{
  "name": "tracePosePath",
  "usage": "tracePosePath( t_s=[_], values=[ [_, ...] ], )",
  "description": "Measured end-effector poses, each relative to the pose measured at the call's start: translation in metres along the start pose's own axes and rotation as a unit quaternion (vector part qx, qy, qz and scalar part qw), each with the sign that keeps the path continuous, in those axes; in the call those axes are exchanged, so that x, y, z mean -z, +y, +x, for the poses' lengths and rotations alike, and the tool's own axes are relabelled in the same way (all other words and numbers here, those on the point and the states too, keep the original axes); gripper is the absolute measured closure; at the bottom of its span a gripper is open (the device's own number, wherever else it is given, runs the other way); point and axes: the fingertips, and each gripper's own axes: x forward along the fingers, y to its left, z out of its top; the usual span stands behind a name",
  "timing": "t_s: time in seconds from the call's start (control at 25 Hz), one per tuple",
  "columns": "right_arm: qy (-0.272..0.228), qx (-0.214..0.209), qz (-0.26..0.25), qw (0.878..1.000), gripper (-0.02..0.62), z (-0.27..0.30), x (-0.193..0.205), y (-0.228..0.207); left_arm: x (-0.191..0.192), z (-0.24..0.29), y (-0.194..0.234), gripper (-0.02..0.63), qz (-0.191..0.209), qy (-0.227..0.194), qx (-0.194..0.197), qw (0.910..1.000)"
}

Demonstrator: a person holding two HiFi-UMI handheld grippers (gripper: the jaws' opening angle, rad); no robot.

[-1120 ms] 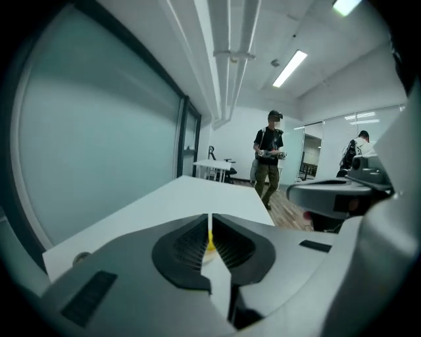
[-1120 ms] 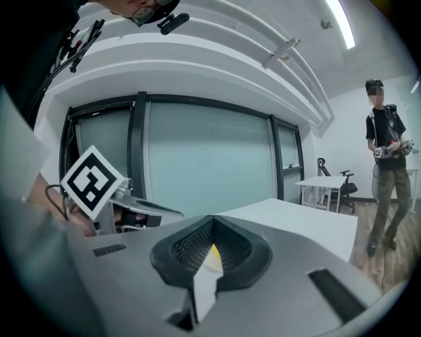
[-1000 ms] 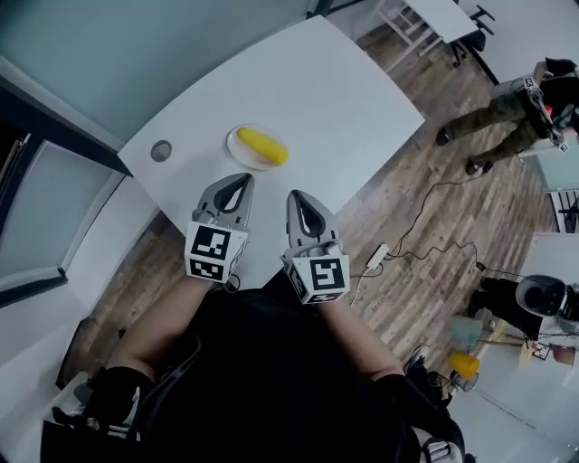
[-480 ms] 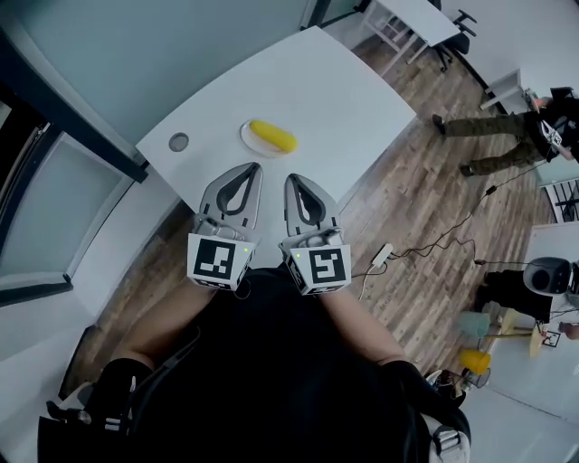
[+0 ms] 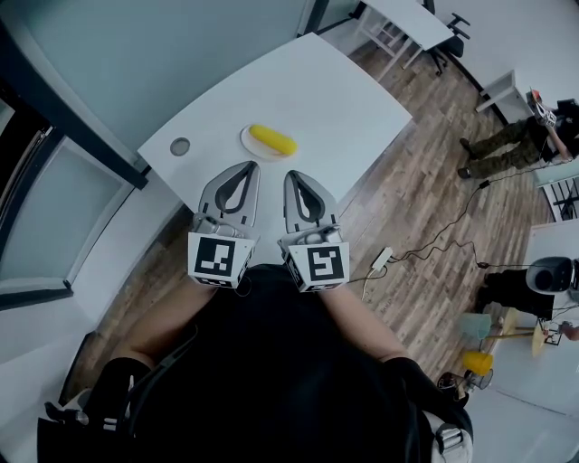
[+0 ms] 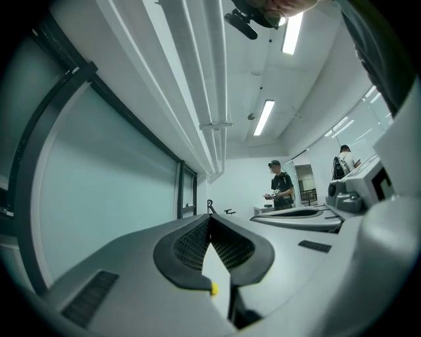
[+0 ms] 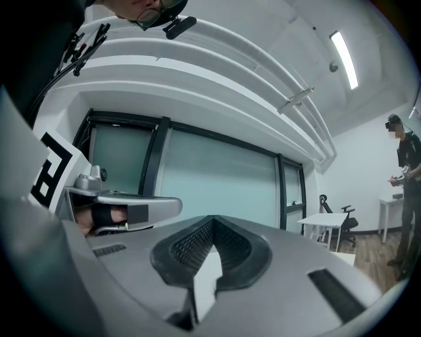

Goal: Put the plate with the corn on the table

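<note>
A small white plate [image 5: 261,143] with a yellow corn cob [image 5: 272,139] on it rests on the white table [image 5: 344,99], near its front-left part. Both grippers are held close to my body, short of the plate and apart from it. In the head view my left gripper [image 5: 244,174] points toward the plate, jaws shut and empty. My right gripper [image 5: 298,179] sits beside it, also shut with nothing held. The left gripper view shows the left gripper [image 6: 210,217] tilted upward toward the ceiling, tips meeting. The right gripper view shows the right gripper [image 7: 212,218] likewise, pads together.
A round grey grommet [image 5: 180,146] sits in the table left of the plate. A glass partition runs along the left. A power strip [image 5: 378,257] and cables lie on the wood floor at right. A person [image 5: 511,145] stands at far right, near another desk [image 5: 412,18].
Both grippers have drawn back toward my body and stand closer together. The plate with the corn lies still on the table and looks farther off. Both jaws stay shut.
</note>
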Motion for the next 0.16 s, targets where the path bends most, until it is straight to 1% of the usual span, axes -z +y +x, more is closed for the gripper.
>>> tracePosePath(
  t_s=[0.16],
  values=[
    [-0.001, 0.001, -0.002, 1.000, 0.594, 0.0003, -0.0035, -0.0023, 0.0004, 0.0028, -0.0039, 0.601, 0.005, 0.003, 0.006, 1.0000]
  ],
)
